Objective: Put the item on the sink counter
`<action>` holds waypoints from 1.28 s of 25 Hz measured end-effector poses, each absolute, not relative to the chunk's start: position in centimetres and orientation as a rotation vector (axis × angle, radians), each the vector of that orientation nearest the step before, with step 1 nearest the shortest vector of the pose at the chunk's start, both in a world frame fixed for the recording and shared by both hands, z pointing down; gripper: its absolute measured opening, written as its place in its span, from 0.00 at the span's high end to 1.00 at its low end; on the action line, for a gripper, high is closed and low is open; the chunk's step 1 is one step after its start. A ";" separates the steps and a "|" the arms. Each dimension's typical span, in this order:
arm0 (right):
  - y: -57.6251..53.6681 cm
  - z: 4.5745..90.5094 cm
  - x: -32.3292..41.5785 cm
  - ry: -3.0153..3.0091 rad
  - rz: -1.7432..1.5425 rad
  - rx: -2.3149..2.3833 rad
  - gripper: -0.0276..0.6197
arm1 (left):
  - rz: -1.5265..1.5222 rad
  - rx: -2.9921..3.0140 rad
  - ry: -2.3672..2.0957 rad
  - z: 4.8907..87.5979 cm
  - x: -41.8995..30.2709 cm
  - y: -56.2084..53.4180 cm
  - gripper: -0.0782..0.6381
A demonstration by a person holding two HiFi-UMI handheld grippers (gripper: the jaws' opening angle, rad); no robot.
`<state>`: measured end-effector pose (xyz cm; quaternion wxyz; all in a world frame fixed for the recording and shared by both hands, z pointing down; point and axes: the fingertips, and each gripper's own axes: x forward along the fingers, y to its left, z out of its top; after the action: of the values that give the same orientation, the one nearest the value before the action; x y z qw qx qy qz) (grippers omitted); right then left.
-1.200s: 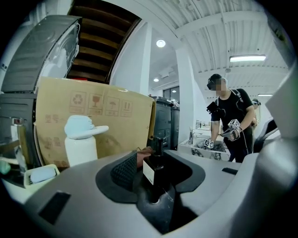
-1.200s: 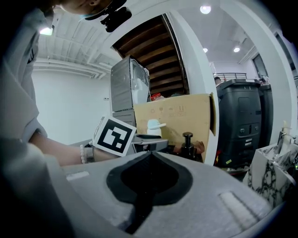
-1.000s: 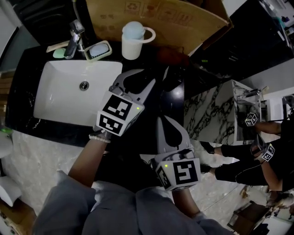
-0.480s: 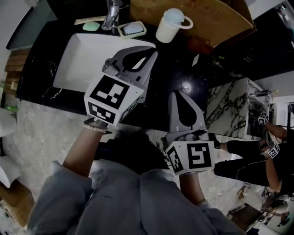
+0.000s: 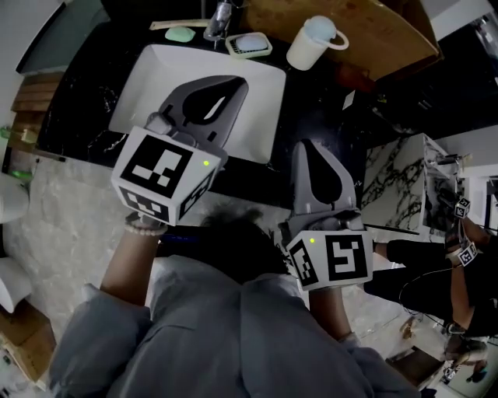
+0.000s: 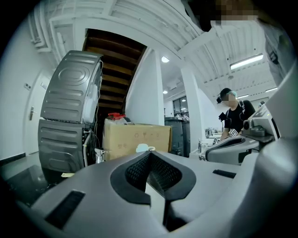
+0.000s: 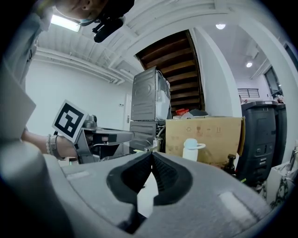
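Observation:
A white mug with a pale lid [image 5: 311, 43] stands upright on the black sink counter [image 5: 311, 109], in front of a cardboard box [image 5: 373, 31]. No gripper touches it. My left gripper [image 5: 231, 82] hovers over the white basin [image 5: 148, 85], shut with nothing between its jaws. My right gripper [image 5: 310, 148] is held over the counter's front edge, also shut and empty. The mug [image 6: 143, 148] shows far ahead of the shut left gripper [image 6: 150, 153] in the left gripper view. In the right gripper view the mug [image 7: 192, 148] stands beyond the shut right gripper [image 7: 151, 153].
A faucet [image 5: 220, 15], a soap dish [image 5: 249, 44] and a green soap bar [image 5: 180, 34] line the basin's far rim. Stacked grey washing machines [image 6: 70, 121] and a dark bin [image 7: 260, 139] stand behind. Another person [image 6: 235, 116] with grippers is off to the right.
The left gripper's jaws have closed. Both grippers have drawn back from the mug, the left one leftward over the basin. The mug stays on the counter.

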<state>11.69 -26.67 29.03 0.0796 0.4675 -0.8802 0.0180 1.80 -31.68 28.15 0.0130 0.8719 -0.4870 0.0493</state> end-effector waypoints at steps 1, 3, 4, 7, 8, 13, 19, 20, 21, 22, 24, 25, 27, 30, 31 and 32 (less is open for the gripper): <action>-26.5 28.8 11.3 -2.637 0.044 1.397 0.96 | 0.153 2.713 -1.523 28.1 1.3 -31.2 0.88; -26.0 28.6 10.6 -2.641 0.033 1.391 0.96 | 0.149 2.706 -1.531 28.0 0.4 -30.3 0.88; -25.8 28.5 10.3 -2.643 0.029 1.386 0.96 | 0.147 2.702 -1.533 28.0 -0.1 -29.9 0.88; -25.2 28.4 9.4 -2.651 0.013 1.368 0.96 | 0.128 2.682 -1.545 28.1 -1.2 -28.8 0.88; -25.1 28.3 9.0 -2.655 0.008 1.363 0.96 | 0.120 2.676 -1.550 28.1 -1.5 -28.4 0.88; -24.2 28.3 7.2 -2.676 -0.019 1.326 0.96 | 0.112 2.658 -1.580 28.1 -3.3 -26.5 0.88; -23.6 28.1 5.5 -2.706 -0.034 1.280 0.96 | 0.115 2.613 -1.642 28.2 -5.5 -25.1 0.88; -23.5 28.0 5.2 -2.714 -0.034 1.273 0.96 | 0.113 2.604 -1.658 28.2 -5.9 -24.9 0.88; -23.4 28.0 4.9 -2.721 -0.034 1.265 0.96 | 0.113 2.596 -1.671 28.2 -6.3 -24.7 0.88; -23.3 28.0 4.5 -2.725 -0.037 1.254 0.96 | 0.116 2.590 -1.679 28.2 -6.7 -24.5 0.88; -23.1 28.1 3.7 -2.732 -0.044 1.227 0.96 | 0.116 2.576 -1.695 28.2 -7.6 -24.1 0.88; -23.1 28.1 3.4 -2.736 -0.048 1.214 0.96 | 0.110 2.566 -1.706 28.2 -8.0 -24.0 0.88; -23.0 28.0 2.5 -2.744 -0.054 1.189 0.96 | 0.087 2.543 -1.735 28.0 -8.9 -23.8 0.88; -22.8 28.0 1.4 -2.756 -0.061 1.153 0.96 | 0.067 2.515 -1.765 27.9 -10.0 -23.5 0.88; -22.7 28.0 1.1 -2.759 -0.064 1.143 0.96 | 0.067 2.511 -1.771 27.8 -10.3 -23.4 0.88; -22.6 28.0 0.8 -2.762 -0.066 1.133 0.96 | 0.069 2.510 -1.774 27.8 -10.5 -23.3 0.88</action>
<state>0.82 -22.59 28.00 0.0776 0.3782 -0.9222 -0.0222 -10.51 -23.28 27.84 0.0334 0.8159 -0.5768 0.0223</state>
